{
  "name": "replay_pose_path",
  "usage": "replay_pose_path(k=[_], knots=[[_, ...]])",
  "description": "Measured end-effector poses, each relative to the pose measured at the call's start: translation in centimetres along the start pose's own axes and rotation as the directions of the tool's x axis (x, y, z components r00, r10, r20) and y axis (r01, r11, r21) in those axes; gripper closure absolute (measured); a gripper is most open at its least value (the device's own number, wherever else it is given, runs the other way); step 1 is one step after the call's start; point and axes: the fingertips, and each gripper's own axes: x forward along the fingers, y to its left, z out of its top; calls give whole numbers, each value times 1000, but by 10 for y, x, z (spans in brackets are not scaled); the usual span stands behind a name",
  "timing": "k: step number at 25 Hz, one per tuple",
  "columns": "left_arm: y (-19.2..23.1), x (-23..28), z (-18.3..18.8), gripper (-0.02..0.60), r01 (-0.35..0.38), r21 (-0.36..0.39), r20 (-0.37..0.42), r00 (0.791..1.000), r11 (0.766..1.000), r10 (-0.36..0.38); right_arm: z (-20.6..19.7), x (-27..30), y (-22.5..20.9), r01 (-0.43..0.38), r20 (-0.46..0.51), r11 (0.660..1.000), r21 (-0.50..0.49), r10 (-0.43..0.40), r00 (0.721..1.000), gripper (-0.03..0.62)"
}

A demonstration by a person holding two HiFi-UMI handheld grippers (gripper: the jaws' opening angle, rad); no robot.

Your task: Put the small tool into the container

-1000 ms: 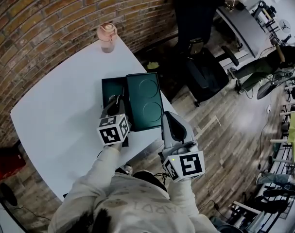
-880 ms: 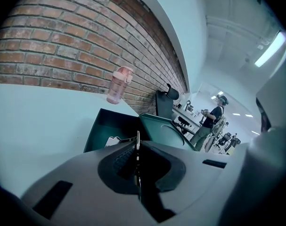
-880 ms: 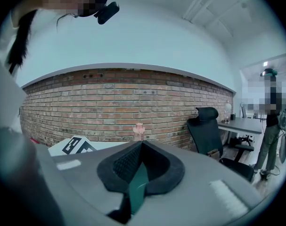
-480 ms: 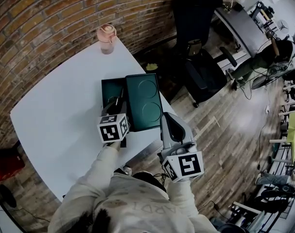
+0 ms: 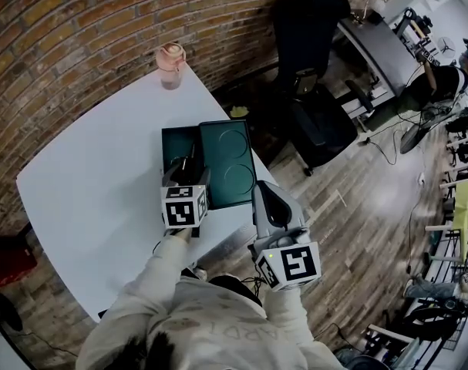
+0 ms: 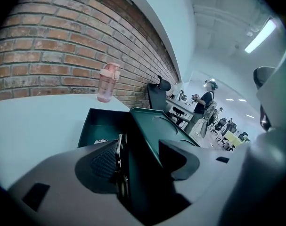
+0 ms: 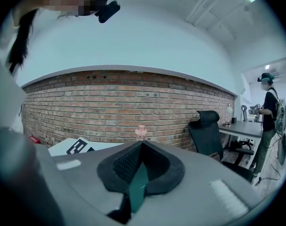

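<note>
Currently working the release step of the task. Holding the left gripper [image 5: 185, 168] over the open well of the container [image 5: 172, 139], a dark green box sitting on the white table [image 5: 87, 183]. Having just been opening its jaws, now standing wide apart. Noting the small tool [image 6: 119, 157], thin and metallic, lying loose against the left pad [image 6: 103, 162], between the jaws and above the well, not pinched. Clamping the right gripper [image 7: 140, 149] narrowly on the edge of the opened lid [image 5: 230, 160]. Judging the drop as not yet finished. Next, probably needing the tool to fall clear of the pad, then withdrawing the left gripper upward before lowering the lid.
</note>
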Motion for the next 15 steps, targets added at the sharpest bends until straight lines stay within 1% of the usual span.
replay_pose_path(k=[3,5,6,8,10,14,15], knots=[[-2,-5,3,305,-7,-6,23,1000,1000,7,1,-4,2,0,3,1000,-2,0,1000,583],[-3,-9,6,301,-23,-5,44,999,1000,23,1,-7,2,0,4,1000,-3,0,1000,583],[-2,-12,7,299,-37,7,56,998,999,37,1,-9,3,-2,5,1000,-4,2,1000,583],[-2,-18,12,298,-74,60,79,994,995,69,2,-13,4,-5,9,1000,-3,5,1000,583],[-2,-23,16,298,-93,109,96,992,990,83,3,-14,4,-8,14,1000,-2,8,1000,583],[-1,-35,23,303,-103,127,134,987,987,86,3,-17,9,-25,22,1000,-5,25,999,583],[-2,-39,25,333,-108,137,148,985,985,88,4,-18,11,-30,24,1000,-7,30,999,583]])
